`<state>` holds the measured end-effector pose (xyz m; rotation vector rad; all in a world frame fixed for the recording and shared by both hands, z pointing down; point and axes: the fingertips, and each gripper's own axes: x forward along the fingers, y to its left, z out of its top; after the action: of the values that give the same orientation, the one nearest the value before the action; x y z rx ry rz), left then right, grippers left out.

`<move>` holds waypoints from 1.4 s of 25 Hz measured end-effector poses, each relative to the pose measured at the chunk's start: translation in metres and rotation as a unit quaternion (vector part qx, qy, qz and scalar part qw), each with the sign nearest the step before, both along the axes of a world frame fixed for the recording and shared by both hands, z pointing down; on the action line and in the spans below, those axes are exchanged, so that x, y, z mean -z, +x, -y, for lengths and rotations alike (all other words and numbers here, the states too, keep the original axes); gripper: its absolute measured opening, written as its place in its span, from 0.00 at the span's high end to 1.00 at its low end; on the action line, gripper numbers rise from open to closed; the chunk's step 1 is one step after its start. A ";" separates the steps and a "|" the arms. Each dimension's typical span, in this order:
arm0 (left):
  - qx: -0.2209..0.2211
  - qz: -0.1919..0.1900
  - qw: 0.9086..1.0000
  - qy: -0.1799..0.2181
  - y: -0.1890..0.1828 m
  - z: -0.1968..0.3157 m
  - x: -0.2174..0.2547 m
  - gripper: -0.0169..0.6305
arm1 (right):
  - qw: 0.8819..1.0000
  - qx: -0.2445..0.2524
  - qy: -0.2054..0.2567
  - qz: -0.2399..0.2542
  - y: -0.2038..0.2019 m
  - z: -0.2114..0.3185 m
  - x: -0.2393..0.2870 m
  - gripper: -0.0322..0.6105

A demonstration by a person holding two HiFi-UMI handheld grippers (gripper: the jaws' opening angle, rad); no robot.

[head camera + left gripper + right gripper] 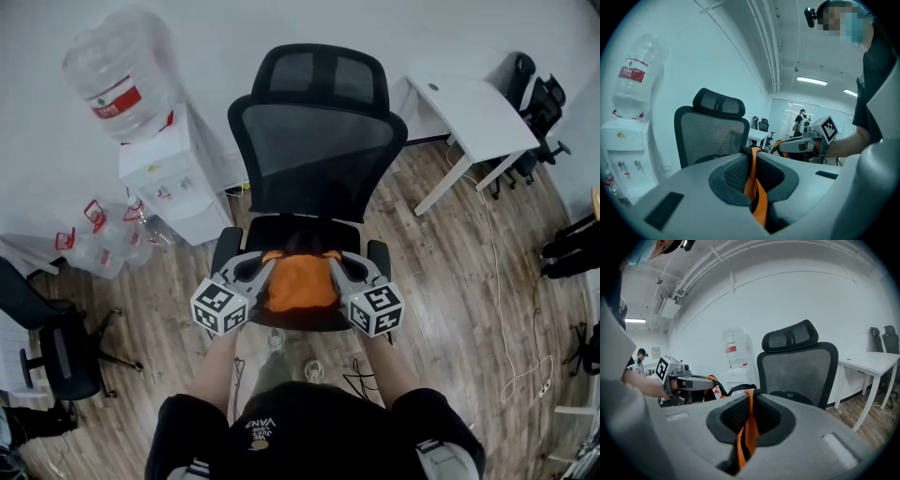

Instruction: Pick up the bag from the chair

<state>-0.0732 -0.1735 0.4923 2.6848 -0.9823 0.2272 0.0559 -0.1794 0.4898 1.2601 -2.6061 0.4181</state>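
An orange bag (300, 281) hangs between my two grippers above the seat of the black mesh office chair (314, 150). My left gripper (265, 270) is shut on an orange strap (754, 187) at the bag's left side. At the bag's right side my right gripper (335, 269) is shut on another orange strap (746, 432). In each gripper view the strap runs squeezed between the dark pads, with the chair's backrest (710, 136) (799, 373) behind. The other gripper shows across from each camera, the right one (780, 146) and the left one (710, 382).
A white water dispenser (173, 173) with a large bottle (122, 75) stands left of the chair, with empty bottles (98, 239) beside it. A white desk (478, 122) is at the right, a black chair (56, 337) at the left. Cables (502, 309) trail over the wooden floor.
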 end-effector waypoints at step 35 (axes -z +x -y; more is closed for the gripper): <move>0.003 -0.050 0.992 0.117 0.001 -0.021 0.139 0.92 | 0.993 0.007 0.110 0.043 0.004 -0.023 0.138 0.92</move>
<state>-0.0726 -0.1521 0.3534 2.8690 -1.0433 -0.0247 0.0595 -0.1567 0.3517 1.3156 -2.7958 0.1892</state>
